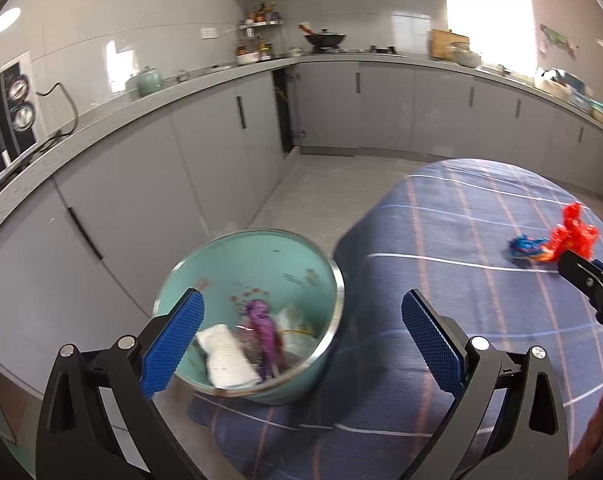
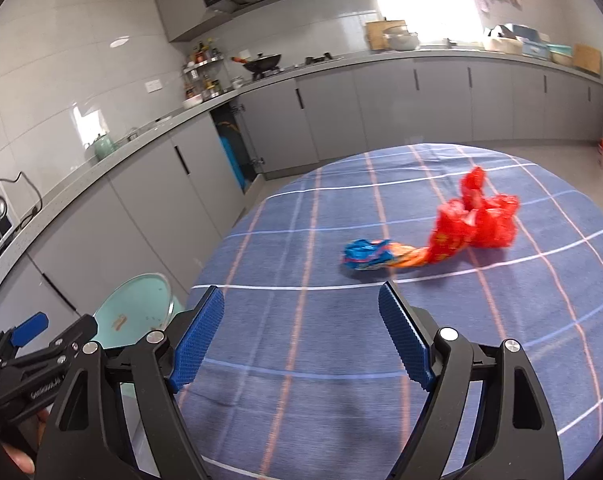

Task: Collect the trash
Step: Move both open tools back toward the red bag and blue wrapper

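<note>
Both grippers are hanging wide and empty right now. The left gripper point(image 1: 301, 334) is spread over the bin point(image 1: 261, 256), nothing between its pads. The right gripper point(image 2: 301, 332) is also standing well apart, nothing in it, pointing across the counter point(image 2: 301, 400) with its blue plaid cloth.

The trouble I am watching for is the red bag point(image 2: 475, 220). It is thin, crumpled plastic, standing up in loose peaks, so a pinch on one peak may just be dragging it along the cloth or slipping off. It is also touching the blue wrapper point(image 2: 365, 256), whose orange tail is running right up against the red plastic. They look twisted together, though I cannot tell for sure. If so, lifting one could be towing the other and dropping it short of the bin. The cloth itself is soft, so a low approach could be snagging fabric along with the trash.

The bin is sitting below the counter's edge on the floor side, already holding a white wad point(image 1: 227, 356) and a purple scrap point(image 1: 263, 328). A release too far inboard would be landing on the cloth instead.

As for position, the wrapper is lying ahead of the right gripper and slightly right of its centre line, near. The bag is lying just beyond that, further right, both well apart from the left gripper.
</note>
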A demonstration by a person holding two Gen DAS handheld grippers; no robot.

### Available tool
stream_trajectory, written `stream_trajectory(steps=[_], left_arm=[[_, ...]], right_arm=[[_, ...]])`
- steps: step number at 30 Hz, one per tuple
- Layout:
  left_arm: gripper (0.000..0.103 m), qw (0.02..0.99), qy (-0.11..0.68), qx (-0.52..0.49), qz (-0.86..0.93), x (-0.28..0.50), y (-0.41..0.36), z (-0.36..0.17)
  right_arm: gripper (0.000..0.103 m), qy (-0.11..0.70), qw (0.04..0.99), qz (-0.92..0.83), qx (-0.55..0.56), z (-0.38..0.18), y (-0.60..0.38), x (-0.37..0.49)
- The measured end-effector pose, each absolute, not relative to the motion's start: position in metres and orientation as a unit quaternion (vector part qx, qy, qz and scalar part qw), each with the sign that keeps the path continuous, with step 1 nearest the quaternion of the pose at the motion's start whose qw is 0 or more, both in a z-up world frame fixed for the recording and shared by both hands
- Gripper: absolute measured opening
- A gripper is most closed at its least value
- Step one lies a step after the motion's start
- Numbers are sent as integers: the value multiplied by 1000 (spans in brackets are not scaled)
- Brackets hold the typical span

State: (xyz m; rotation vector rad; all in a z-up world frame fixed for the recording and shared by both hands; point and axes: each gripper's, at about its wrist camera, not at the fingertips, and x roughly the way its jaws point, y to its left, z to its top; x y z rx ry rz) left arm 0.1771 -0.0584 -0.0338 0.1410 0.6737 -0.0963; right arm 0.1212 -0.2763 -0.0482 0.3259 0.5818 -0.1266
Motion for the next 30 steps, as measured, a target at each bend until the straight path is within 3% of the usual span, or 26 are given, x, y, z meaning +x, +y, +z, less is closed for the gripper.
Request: stream_trajectory(steps=[19,25,30], left_arm=[[97,932,330,115,-101,171,-137,-43],[97,927,339,115,-112,177,-156,-46],[97,923,346,118,-119,183,-173,-51]], right_arm=[[78,288,933,-127,175,-56,-343,94],[70,294,927,-140,184,-61,-365,93],[69,300,923,-148,193,-67,-382,93]])
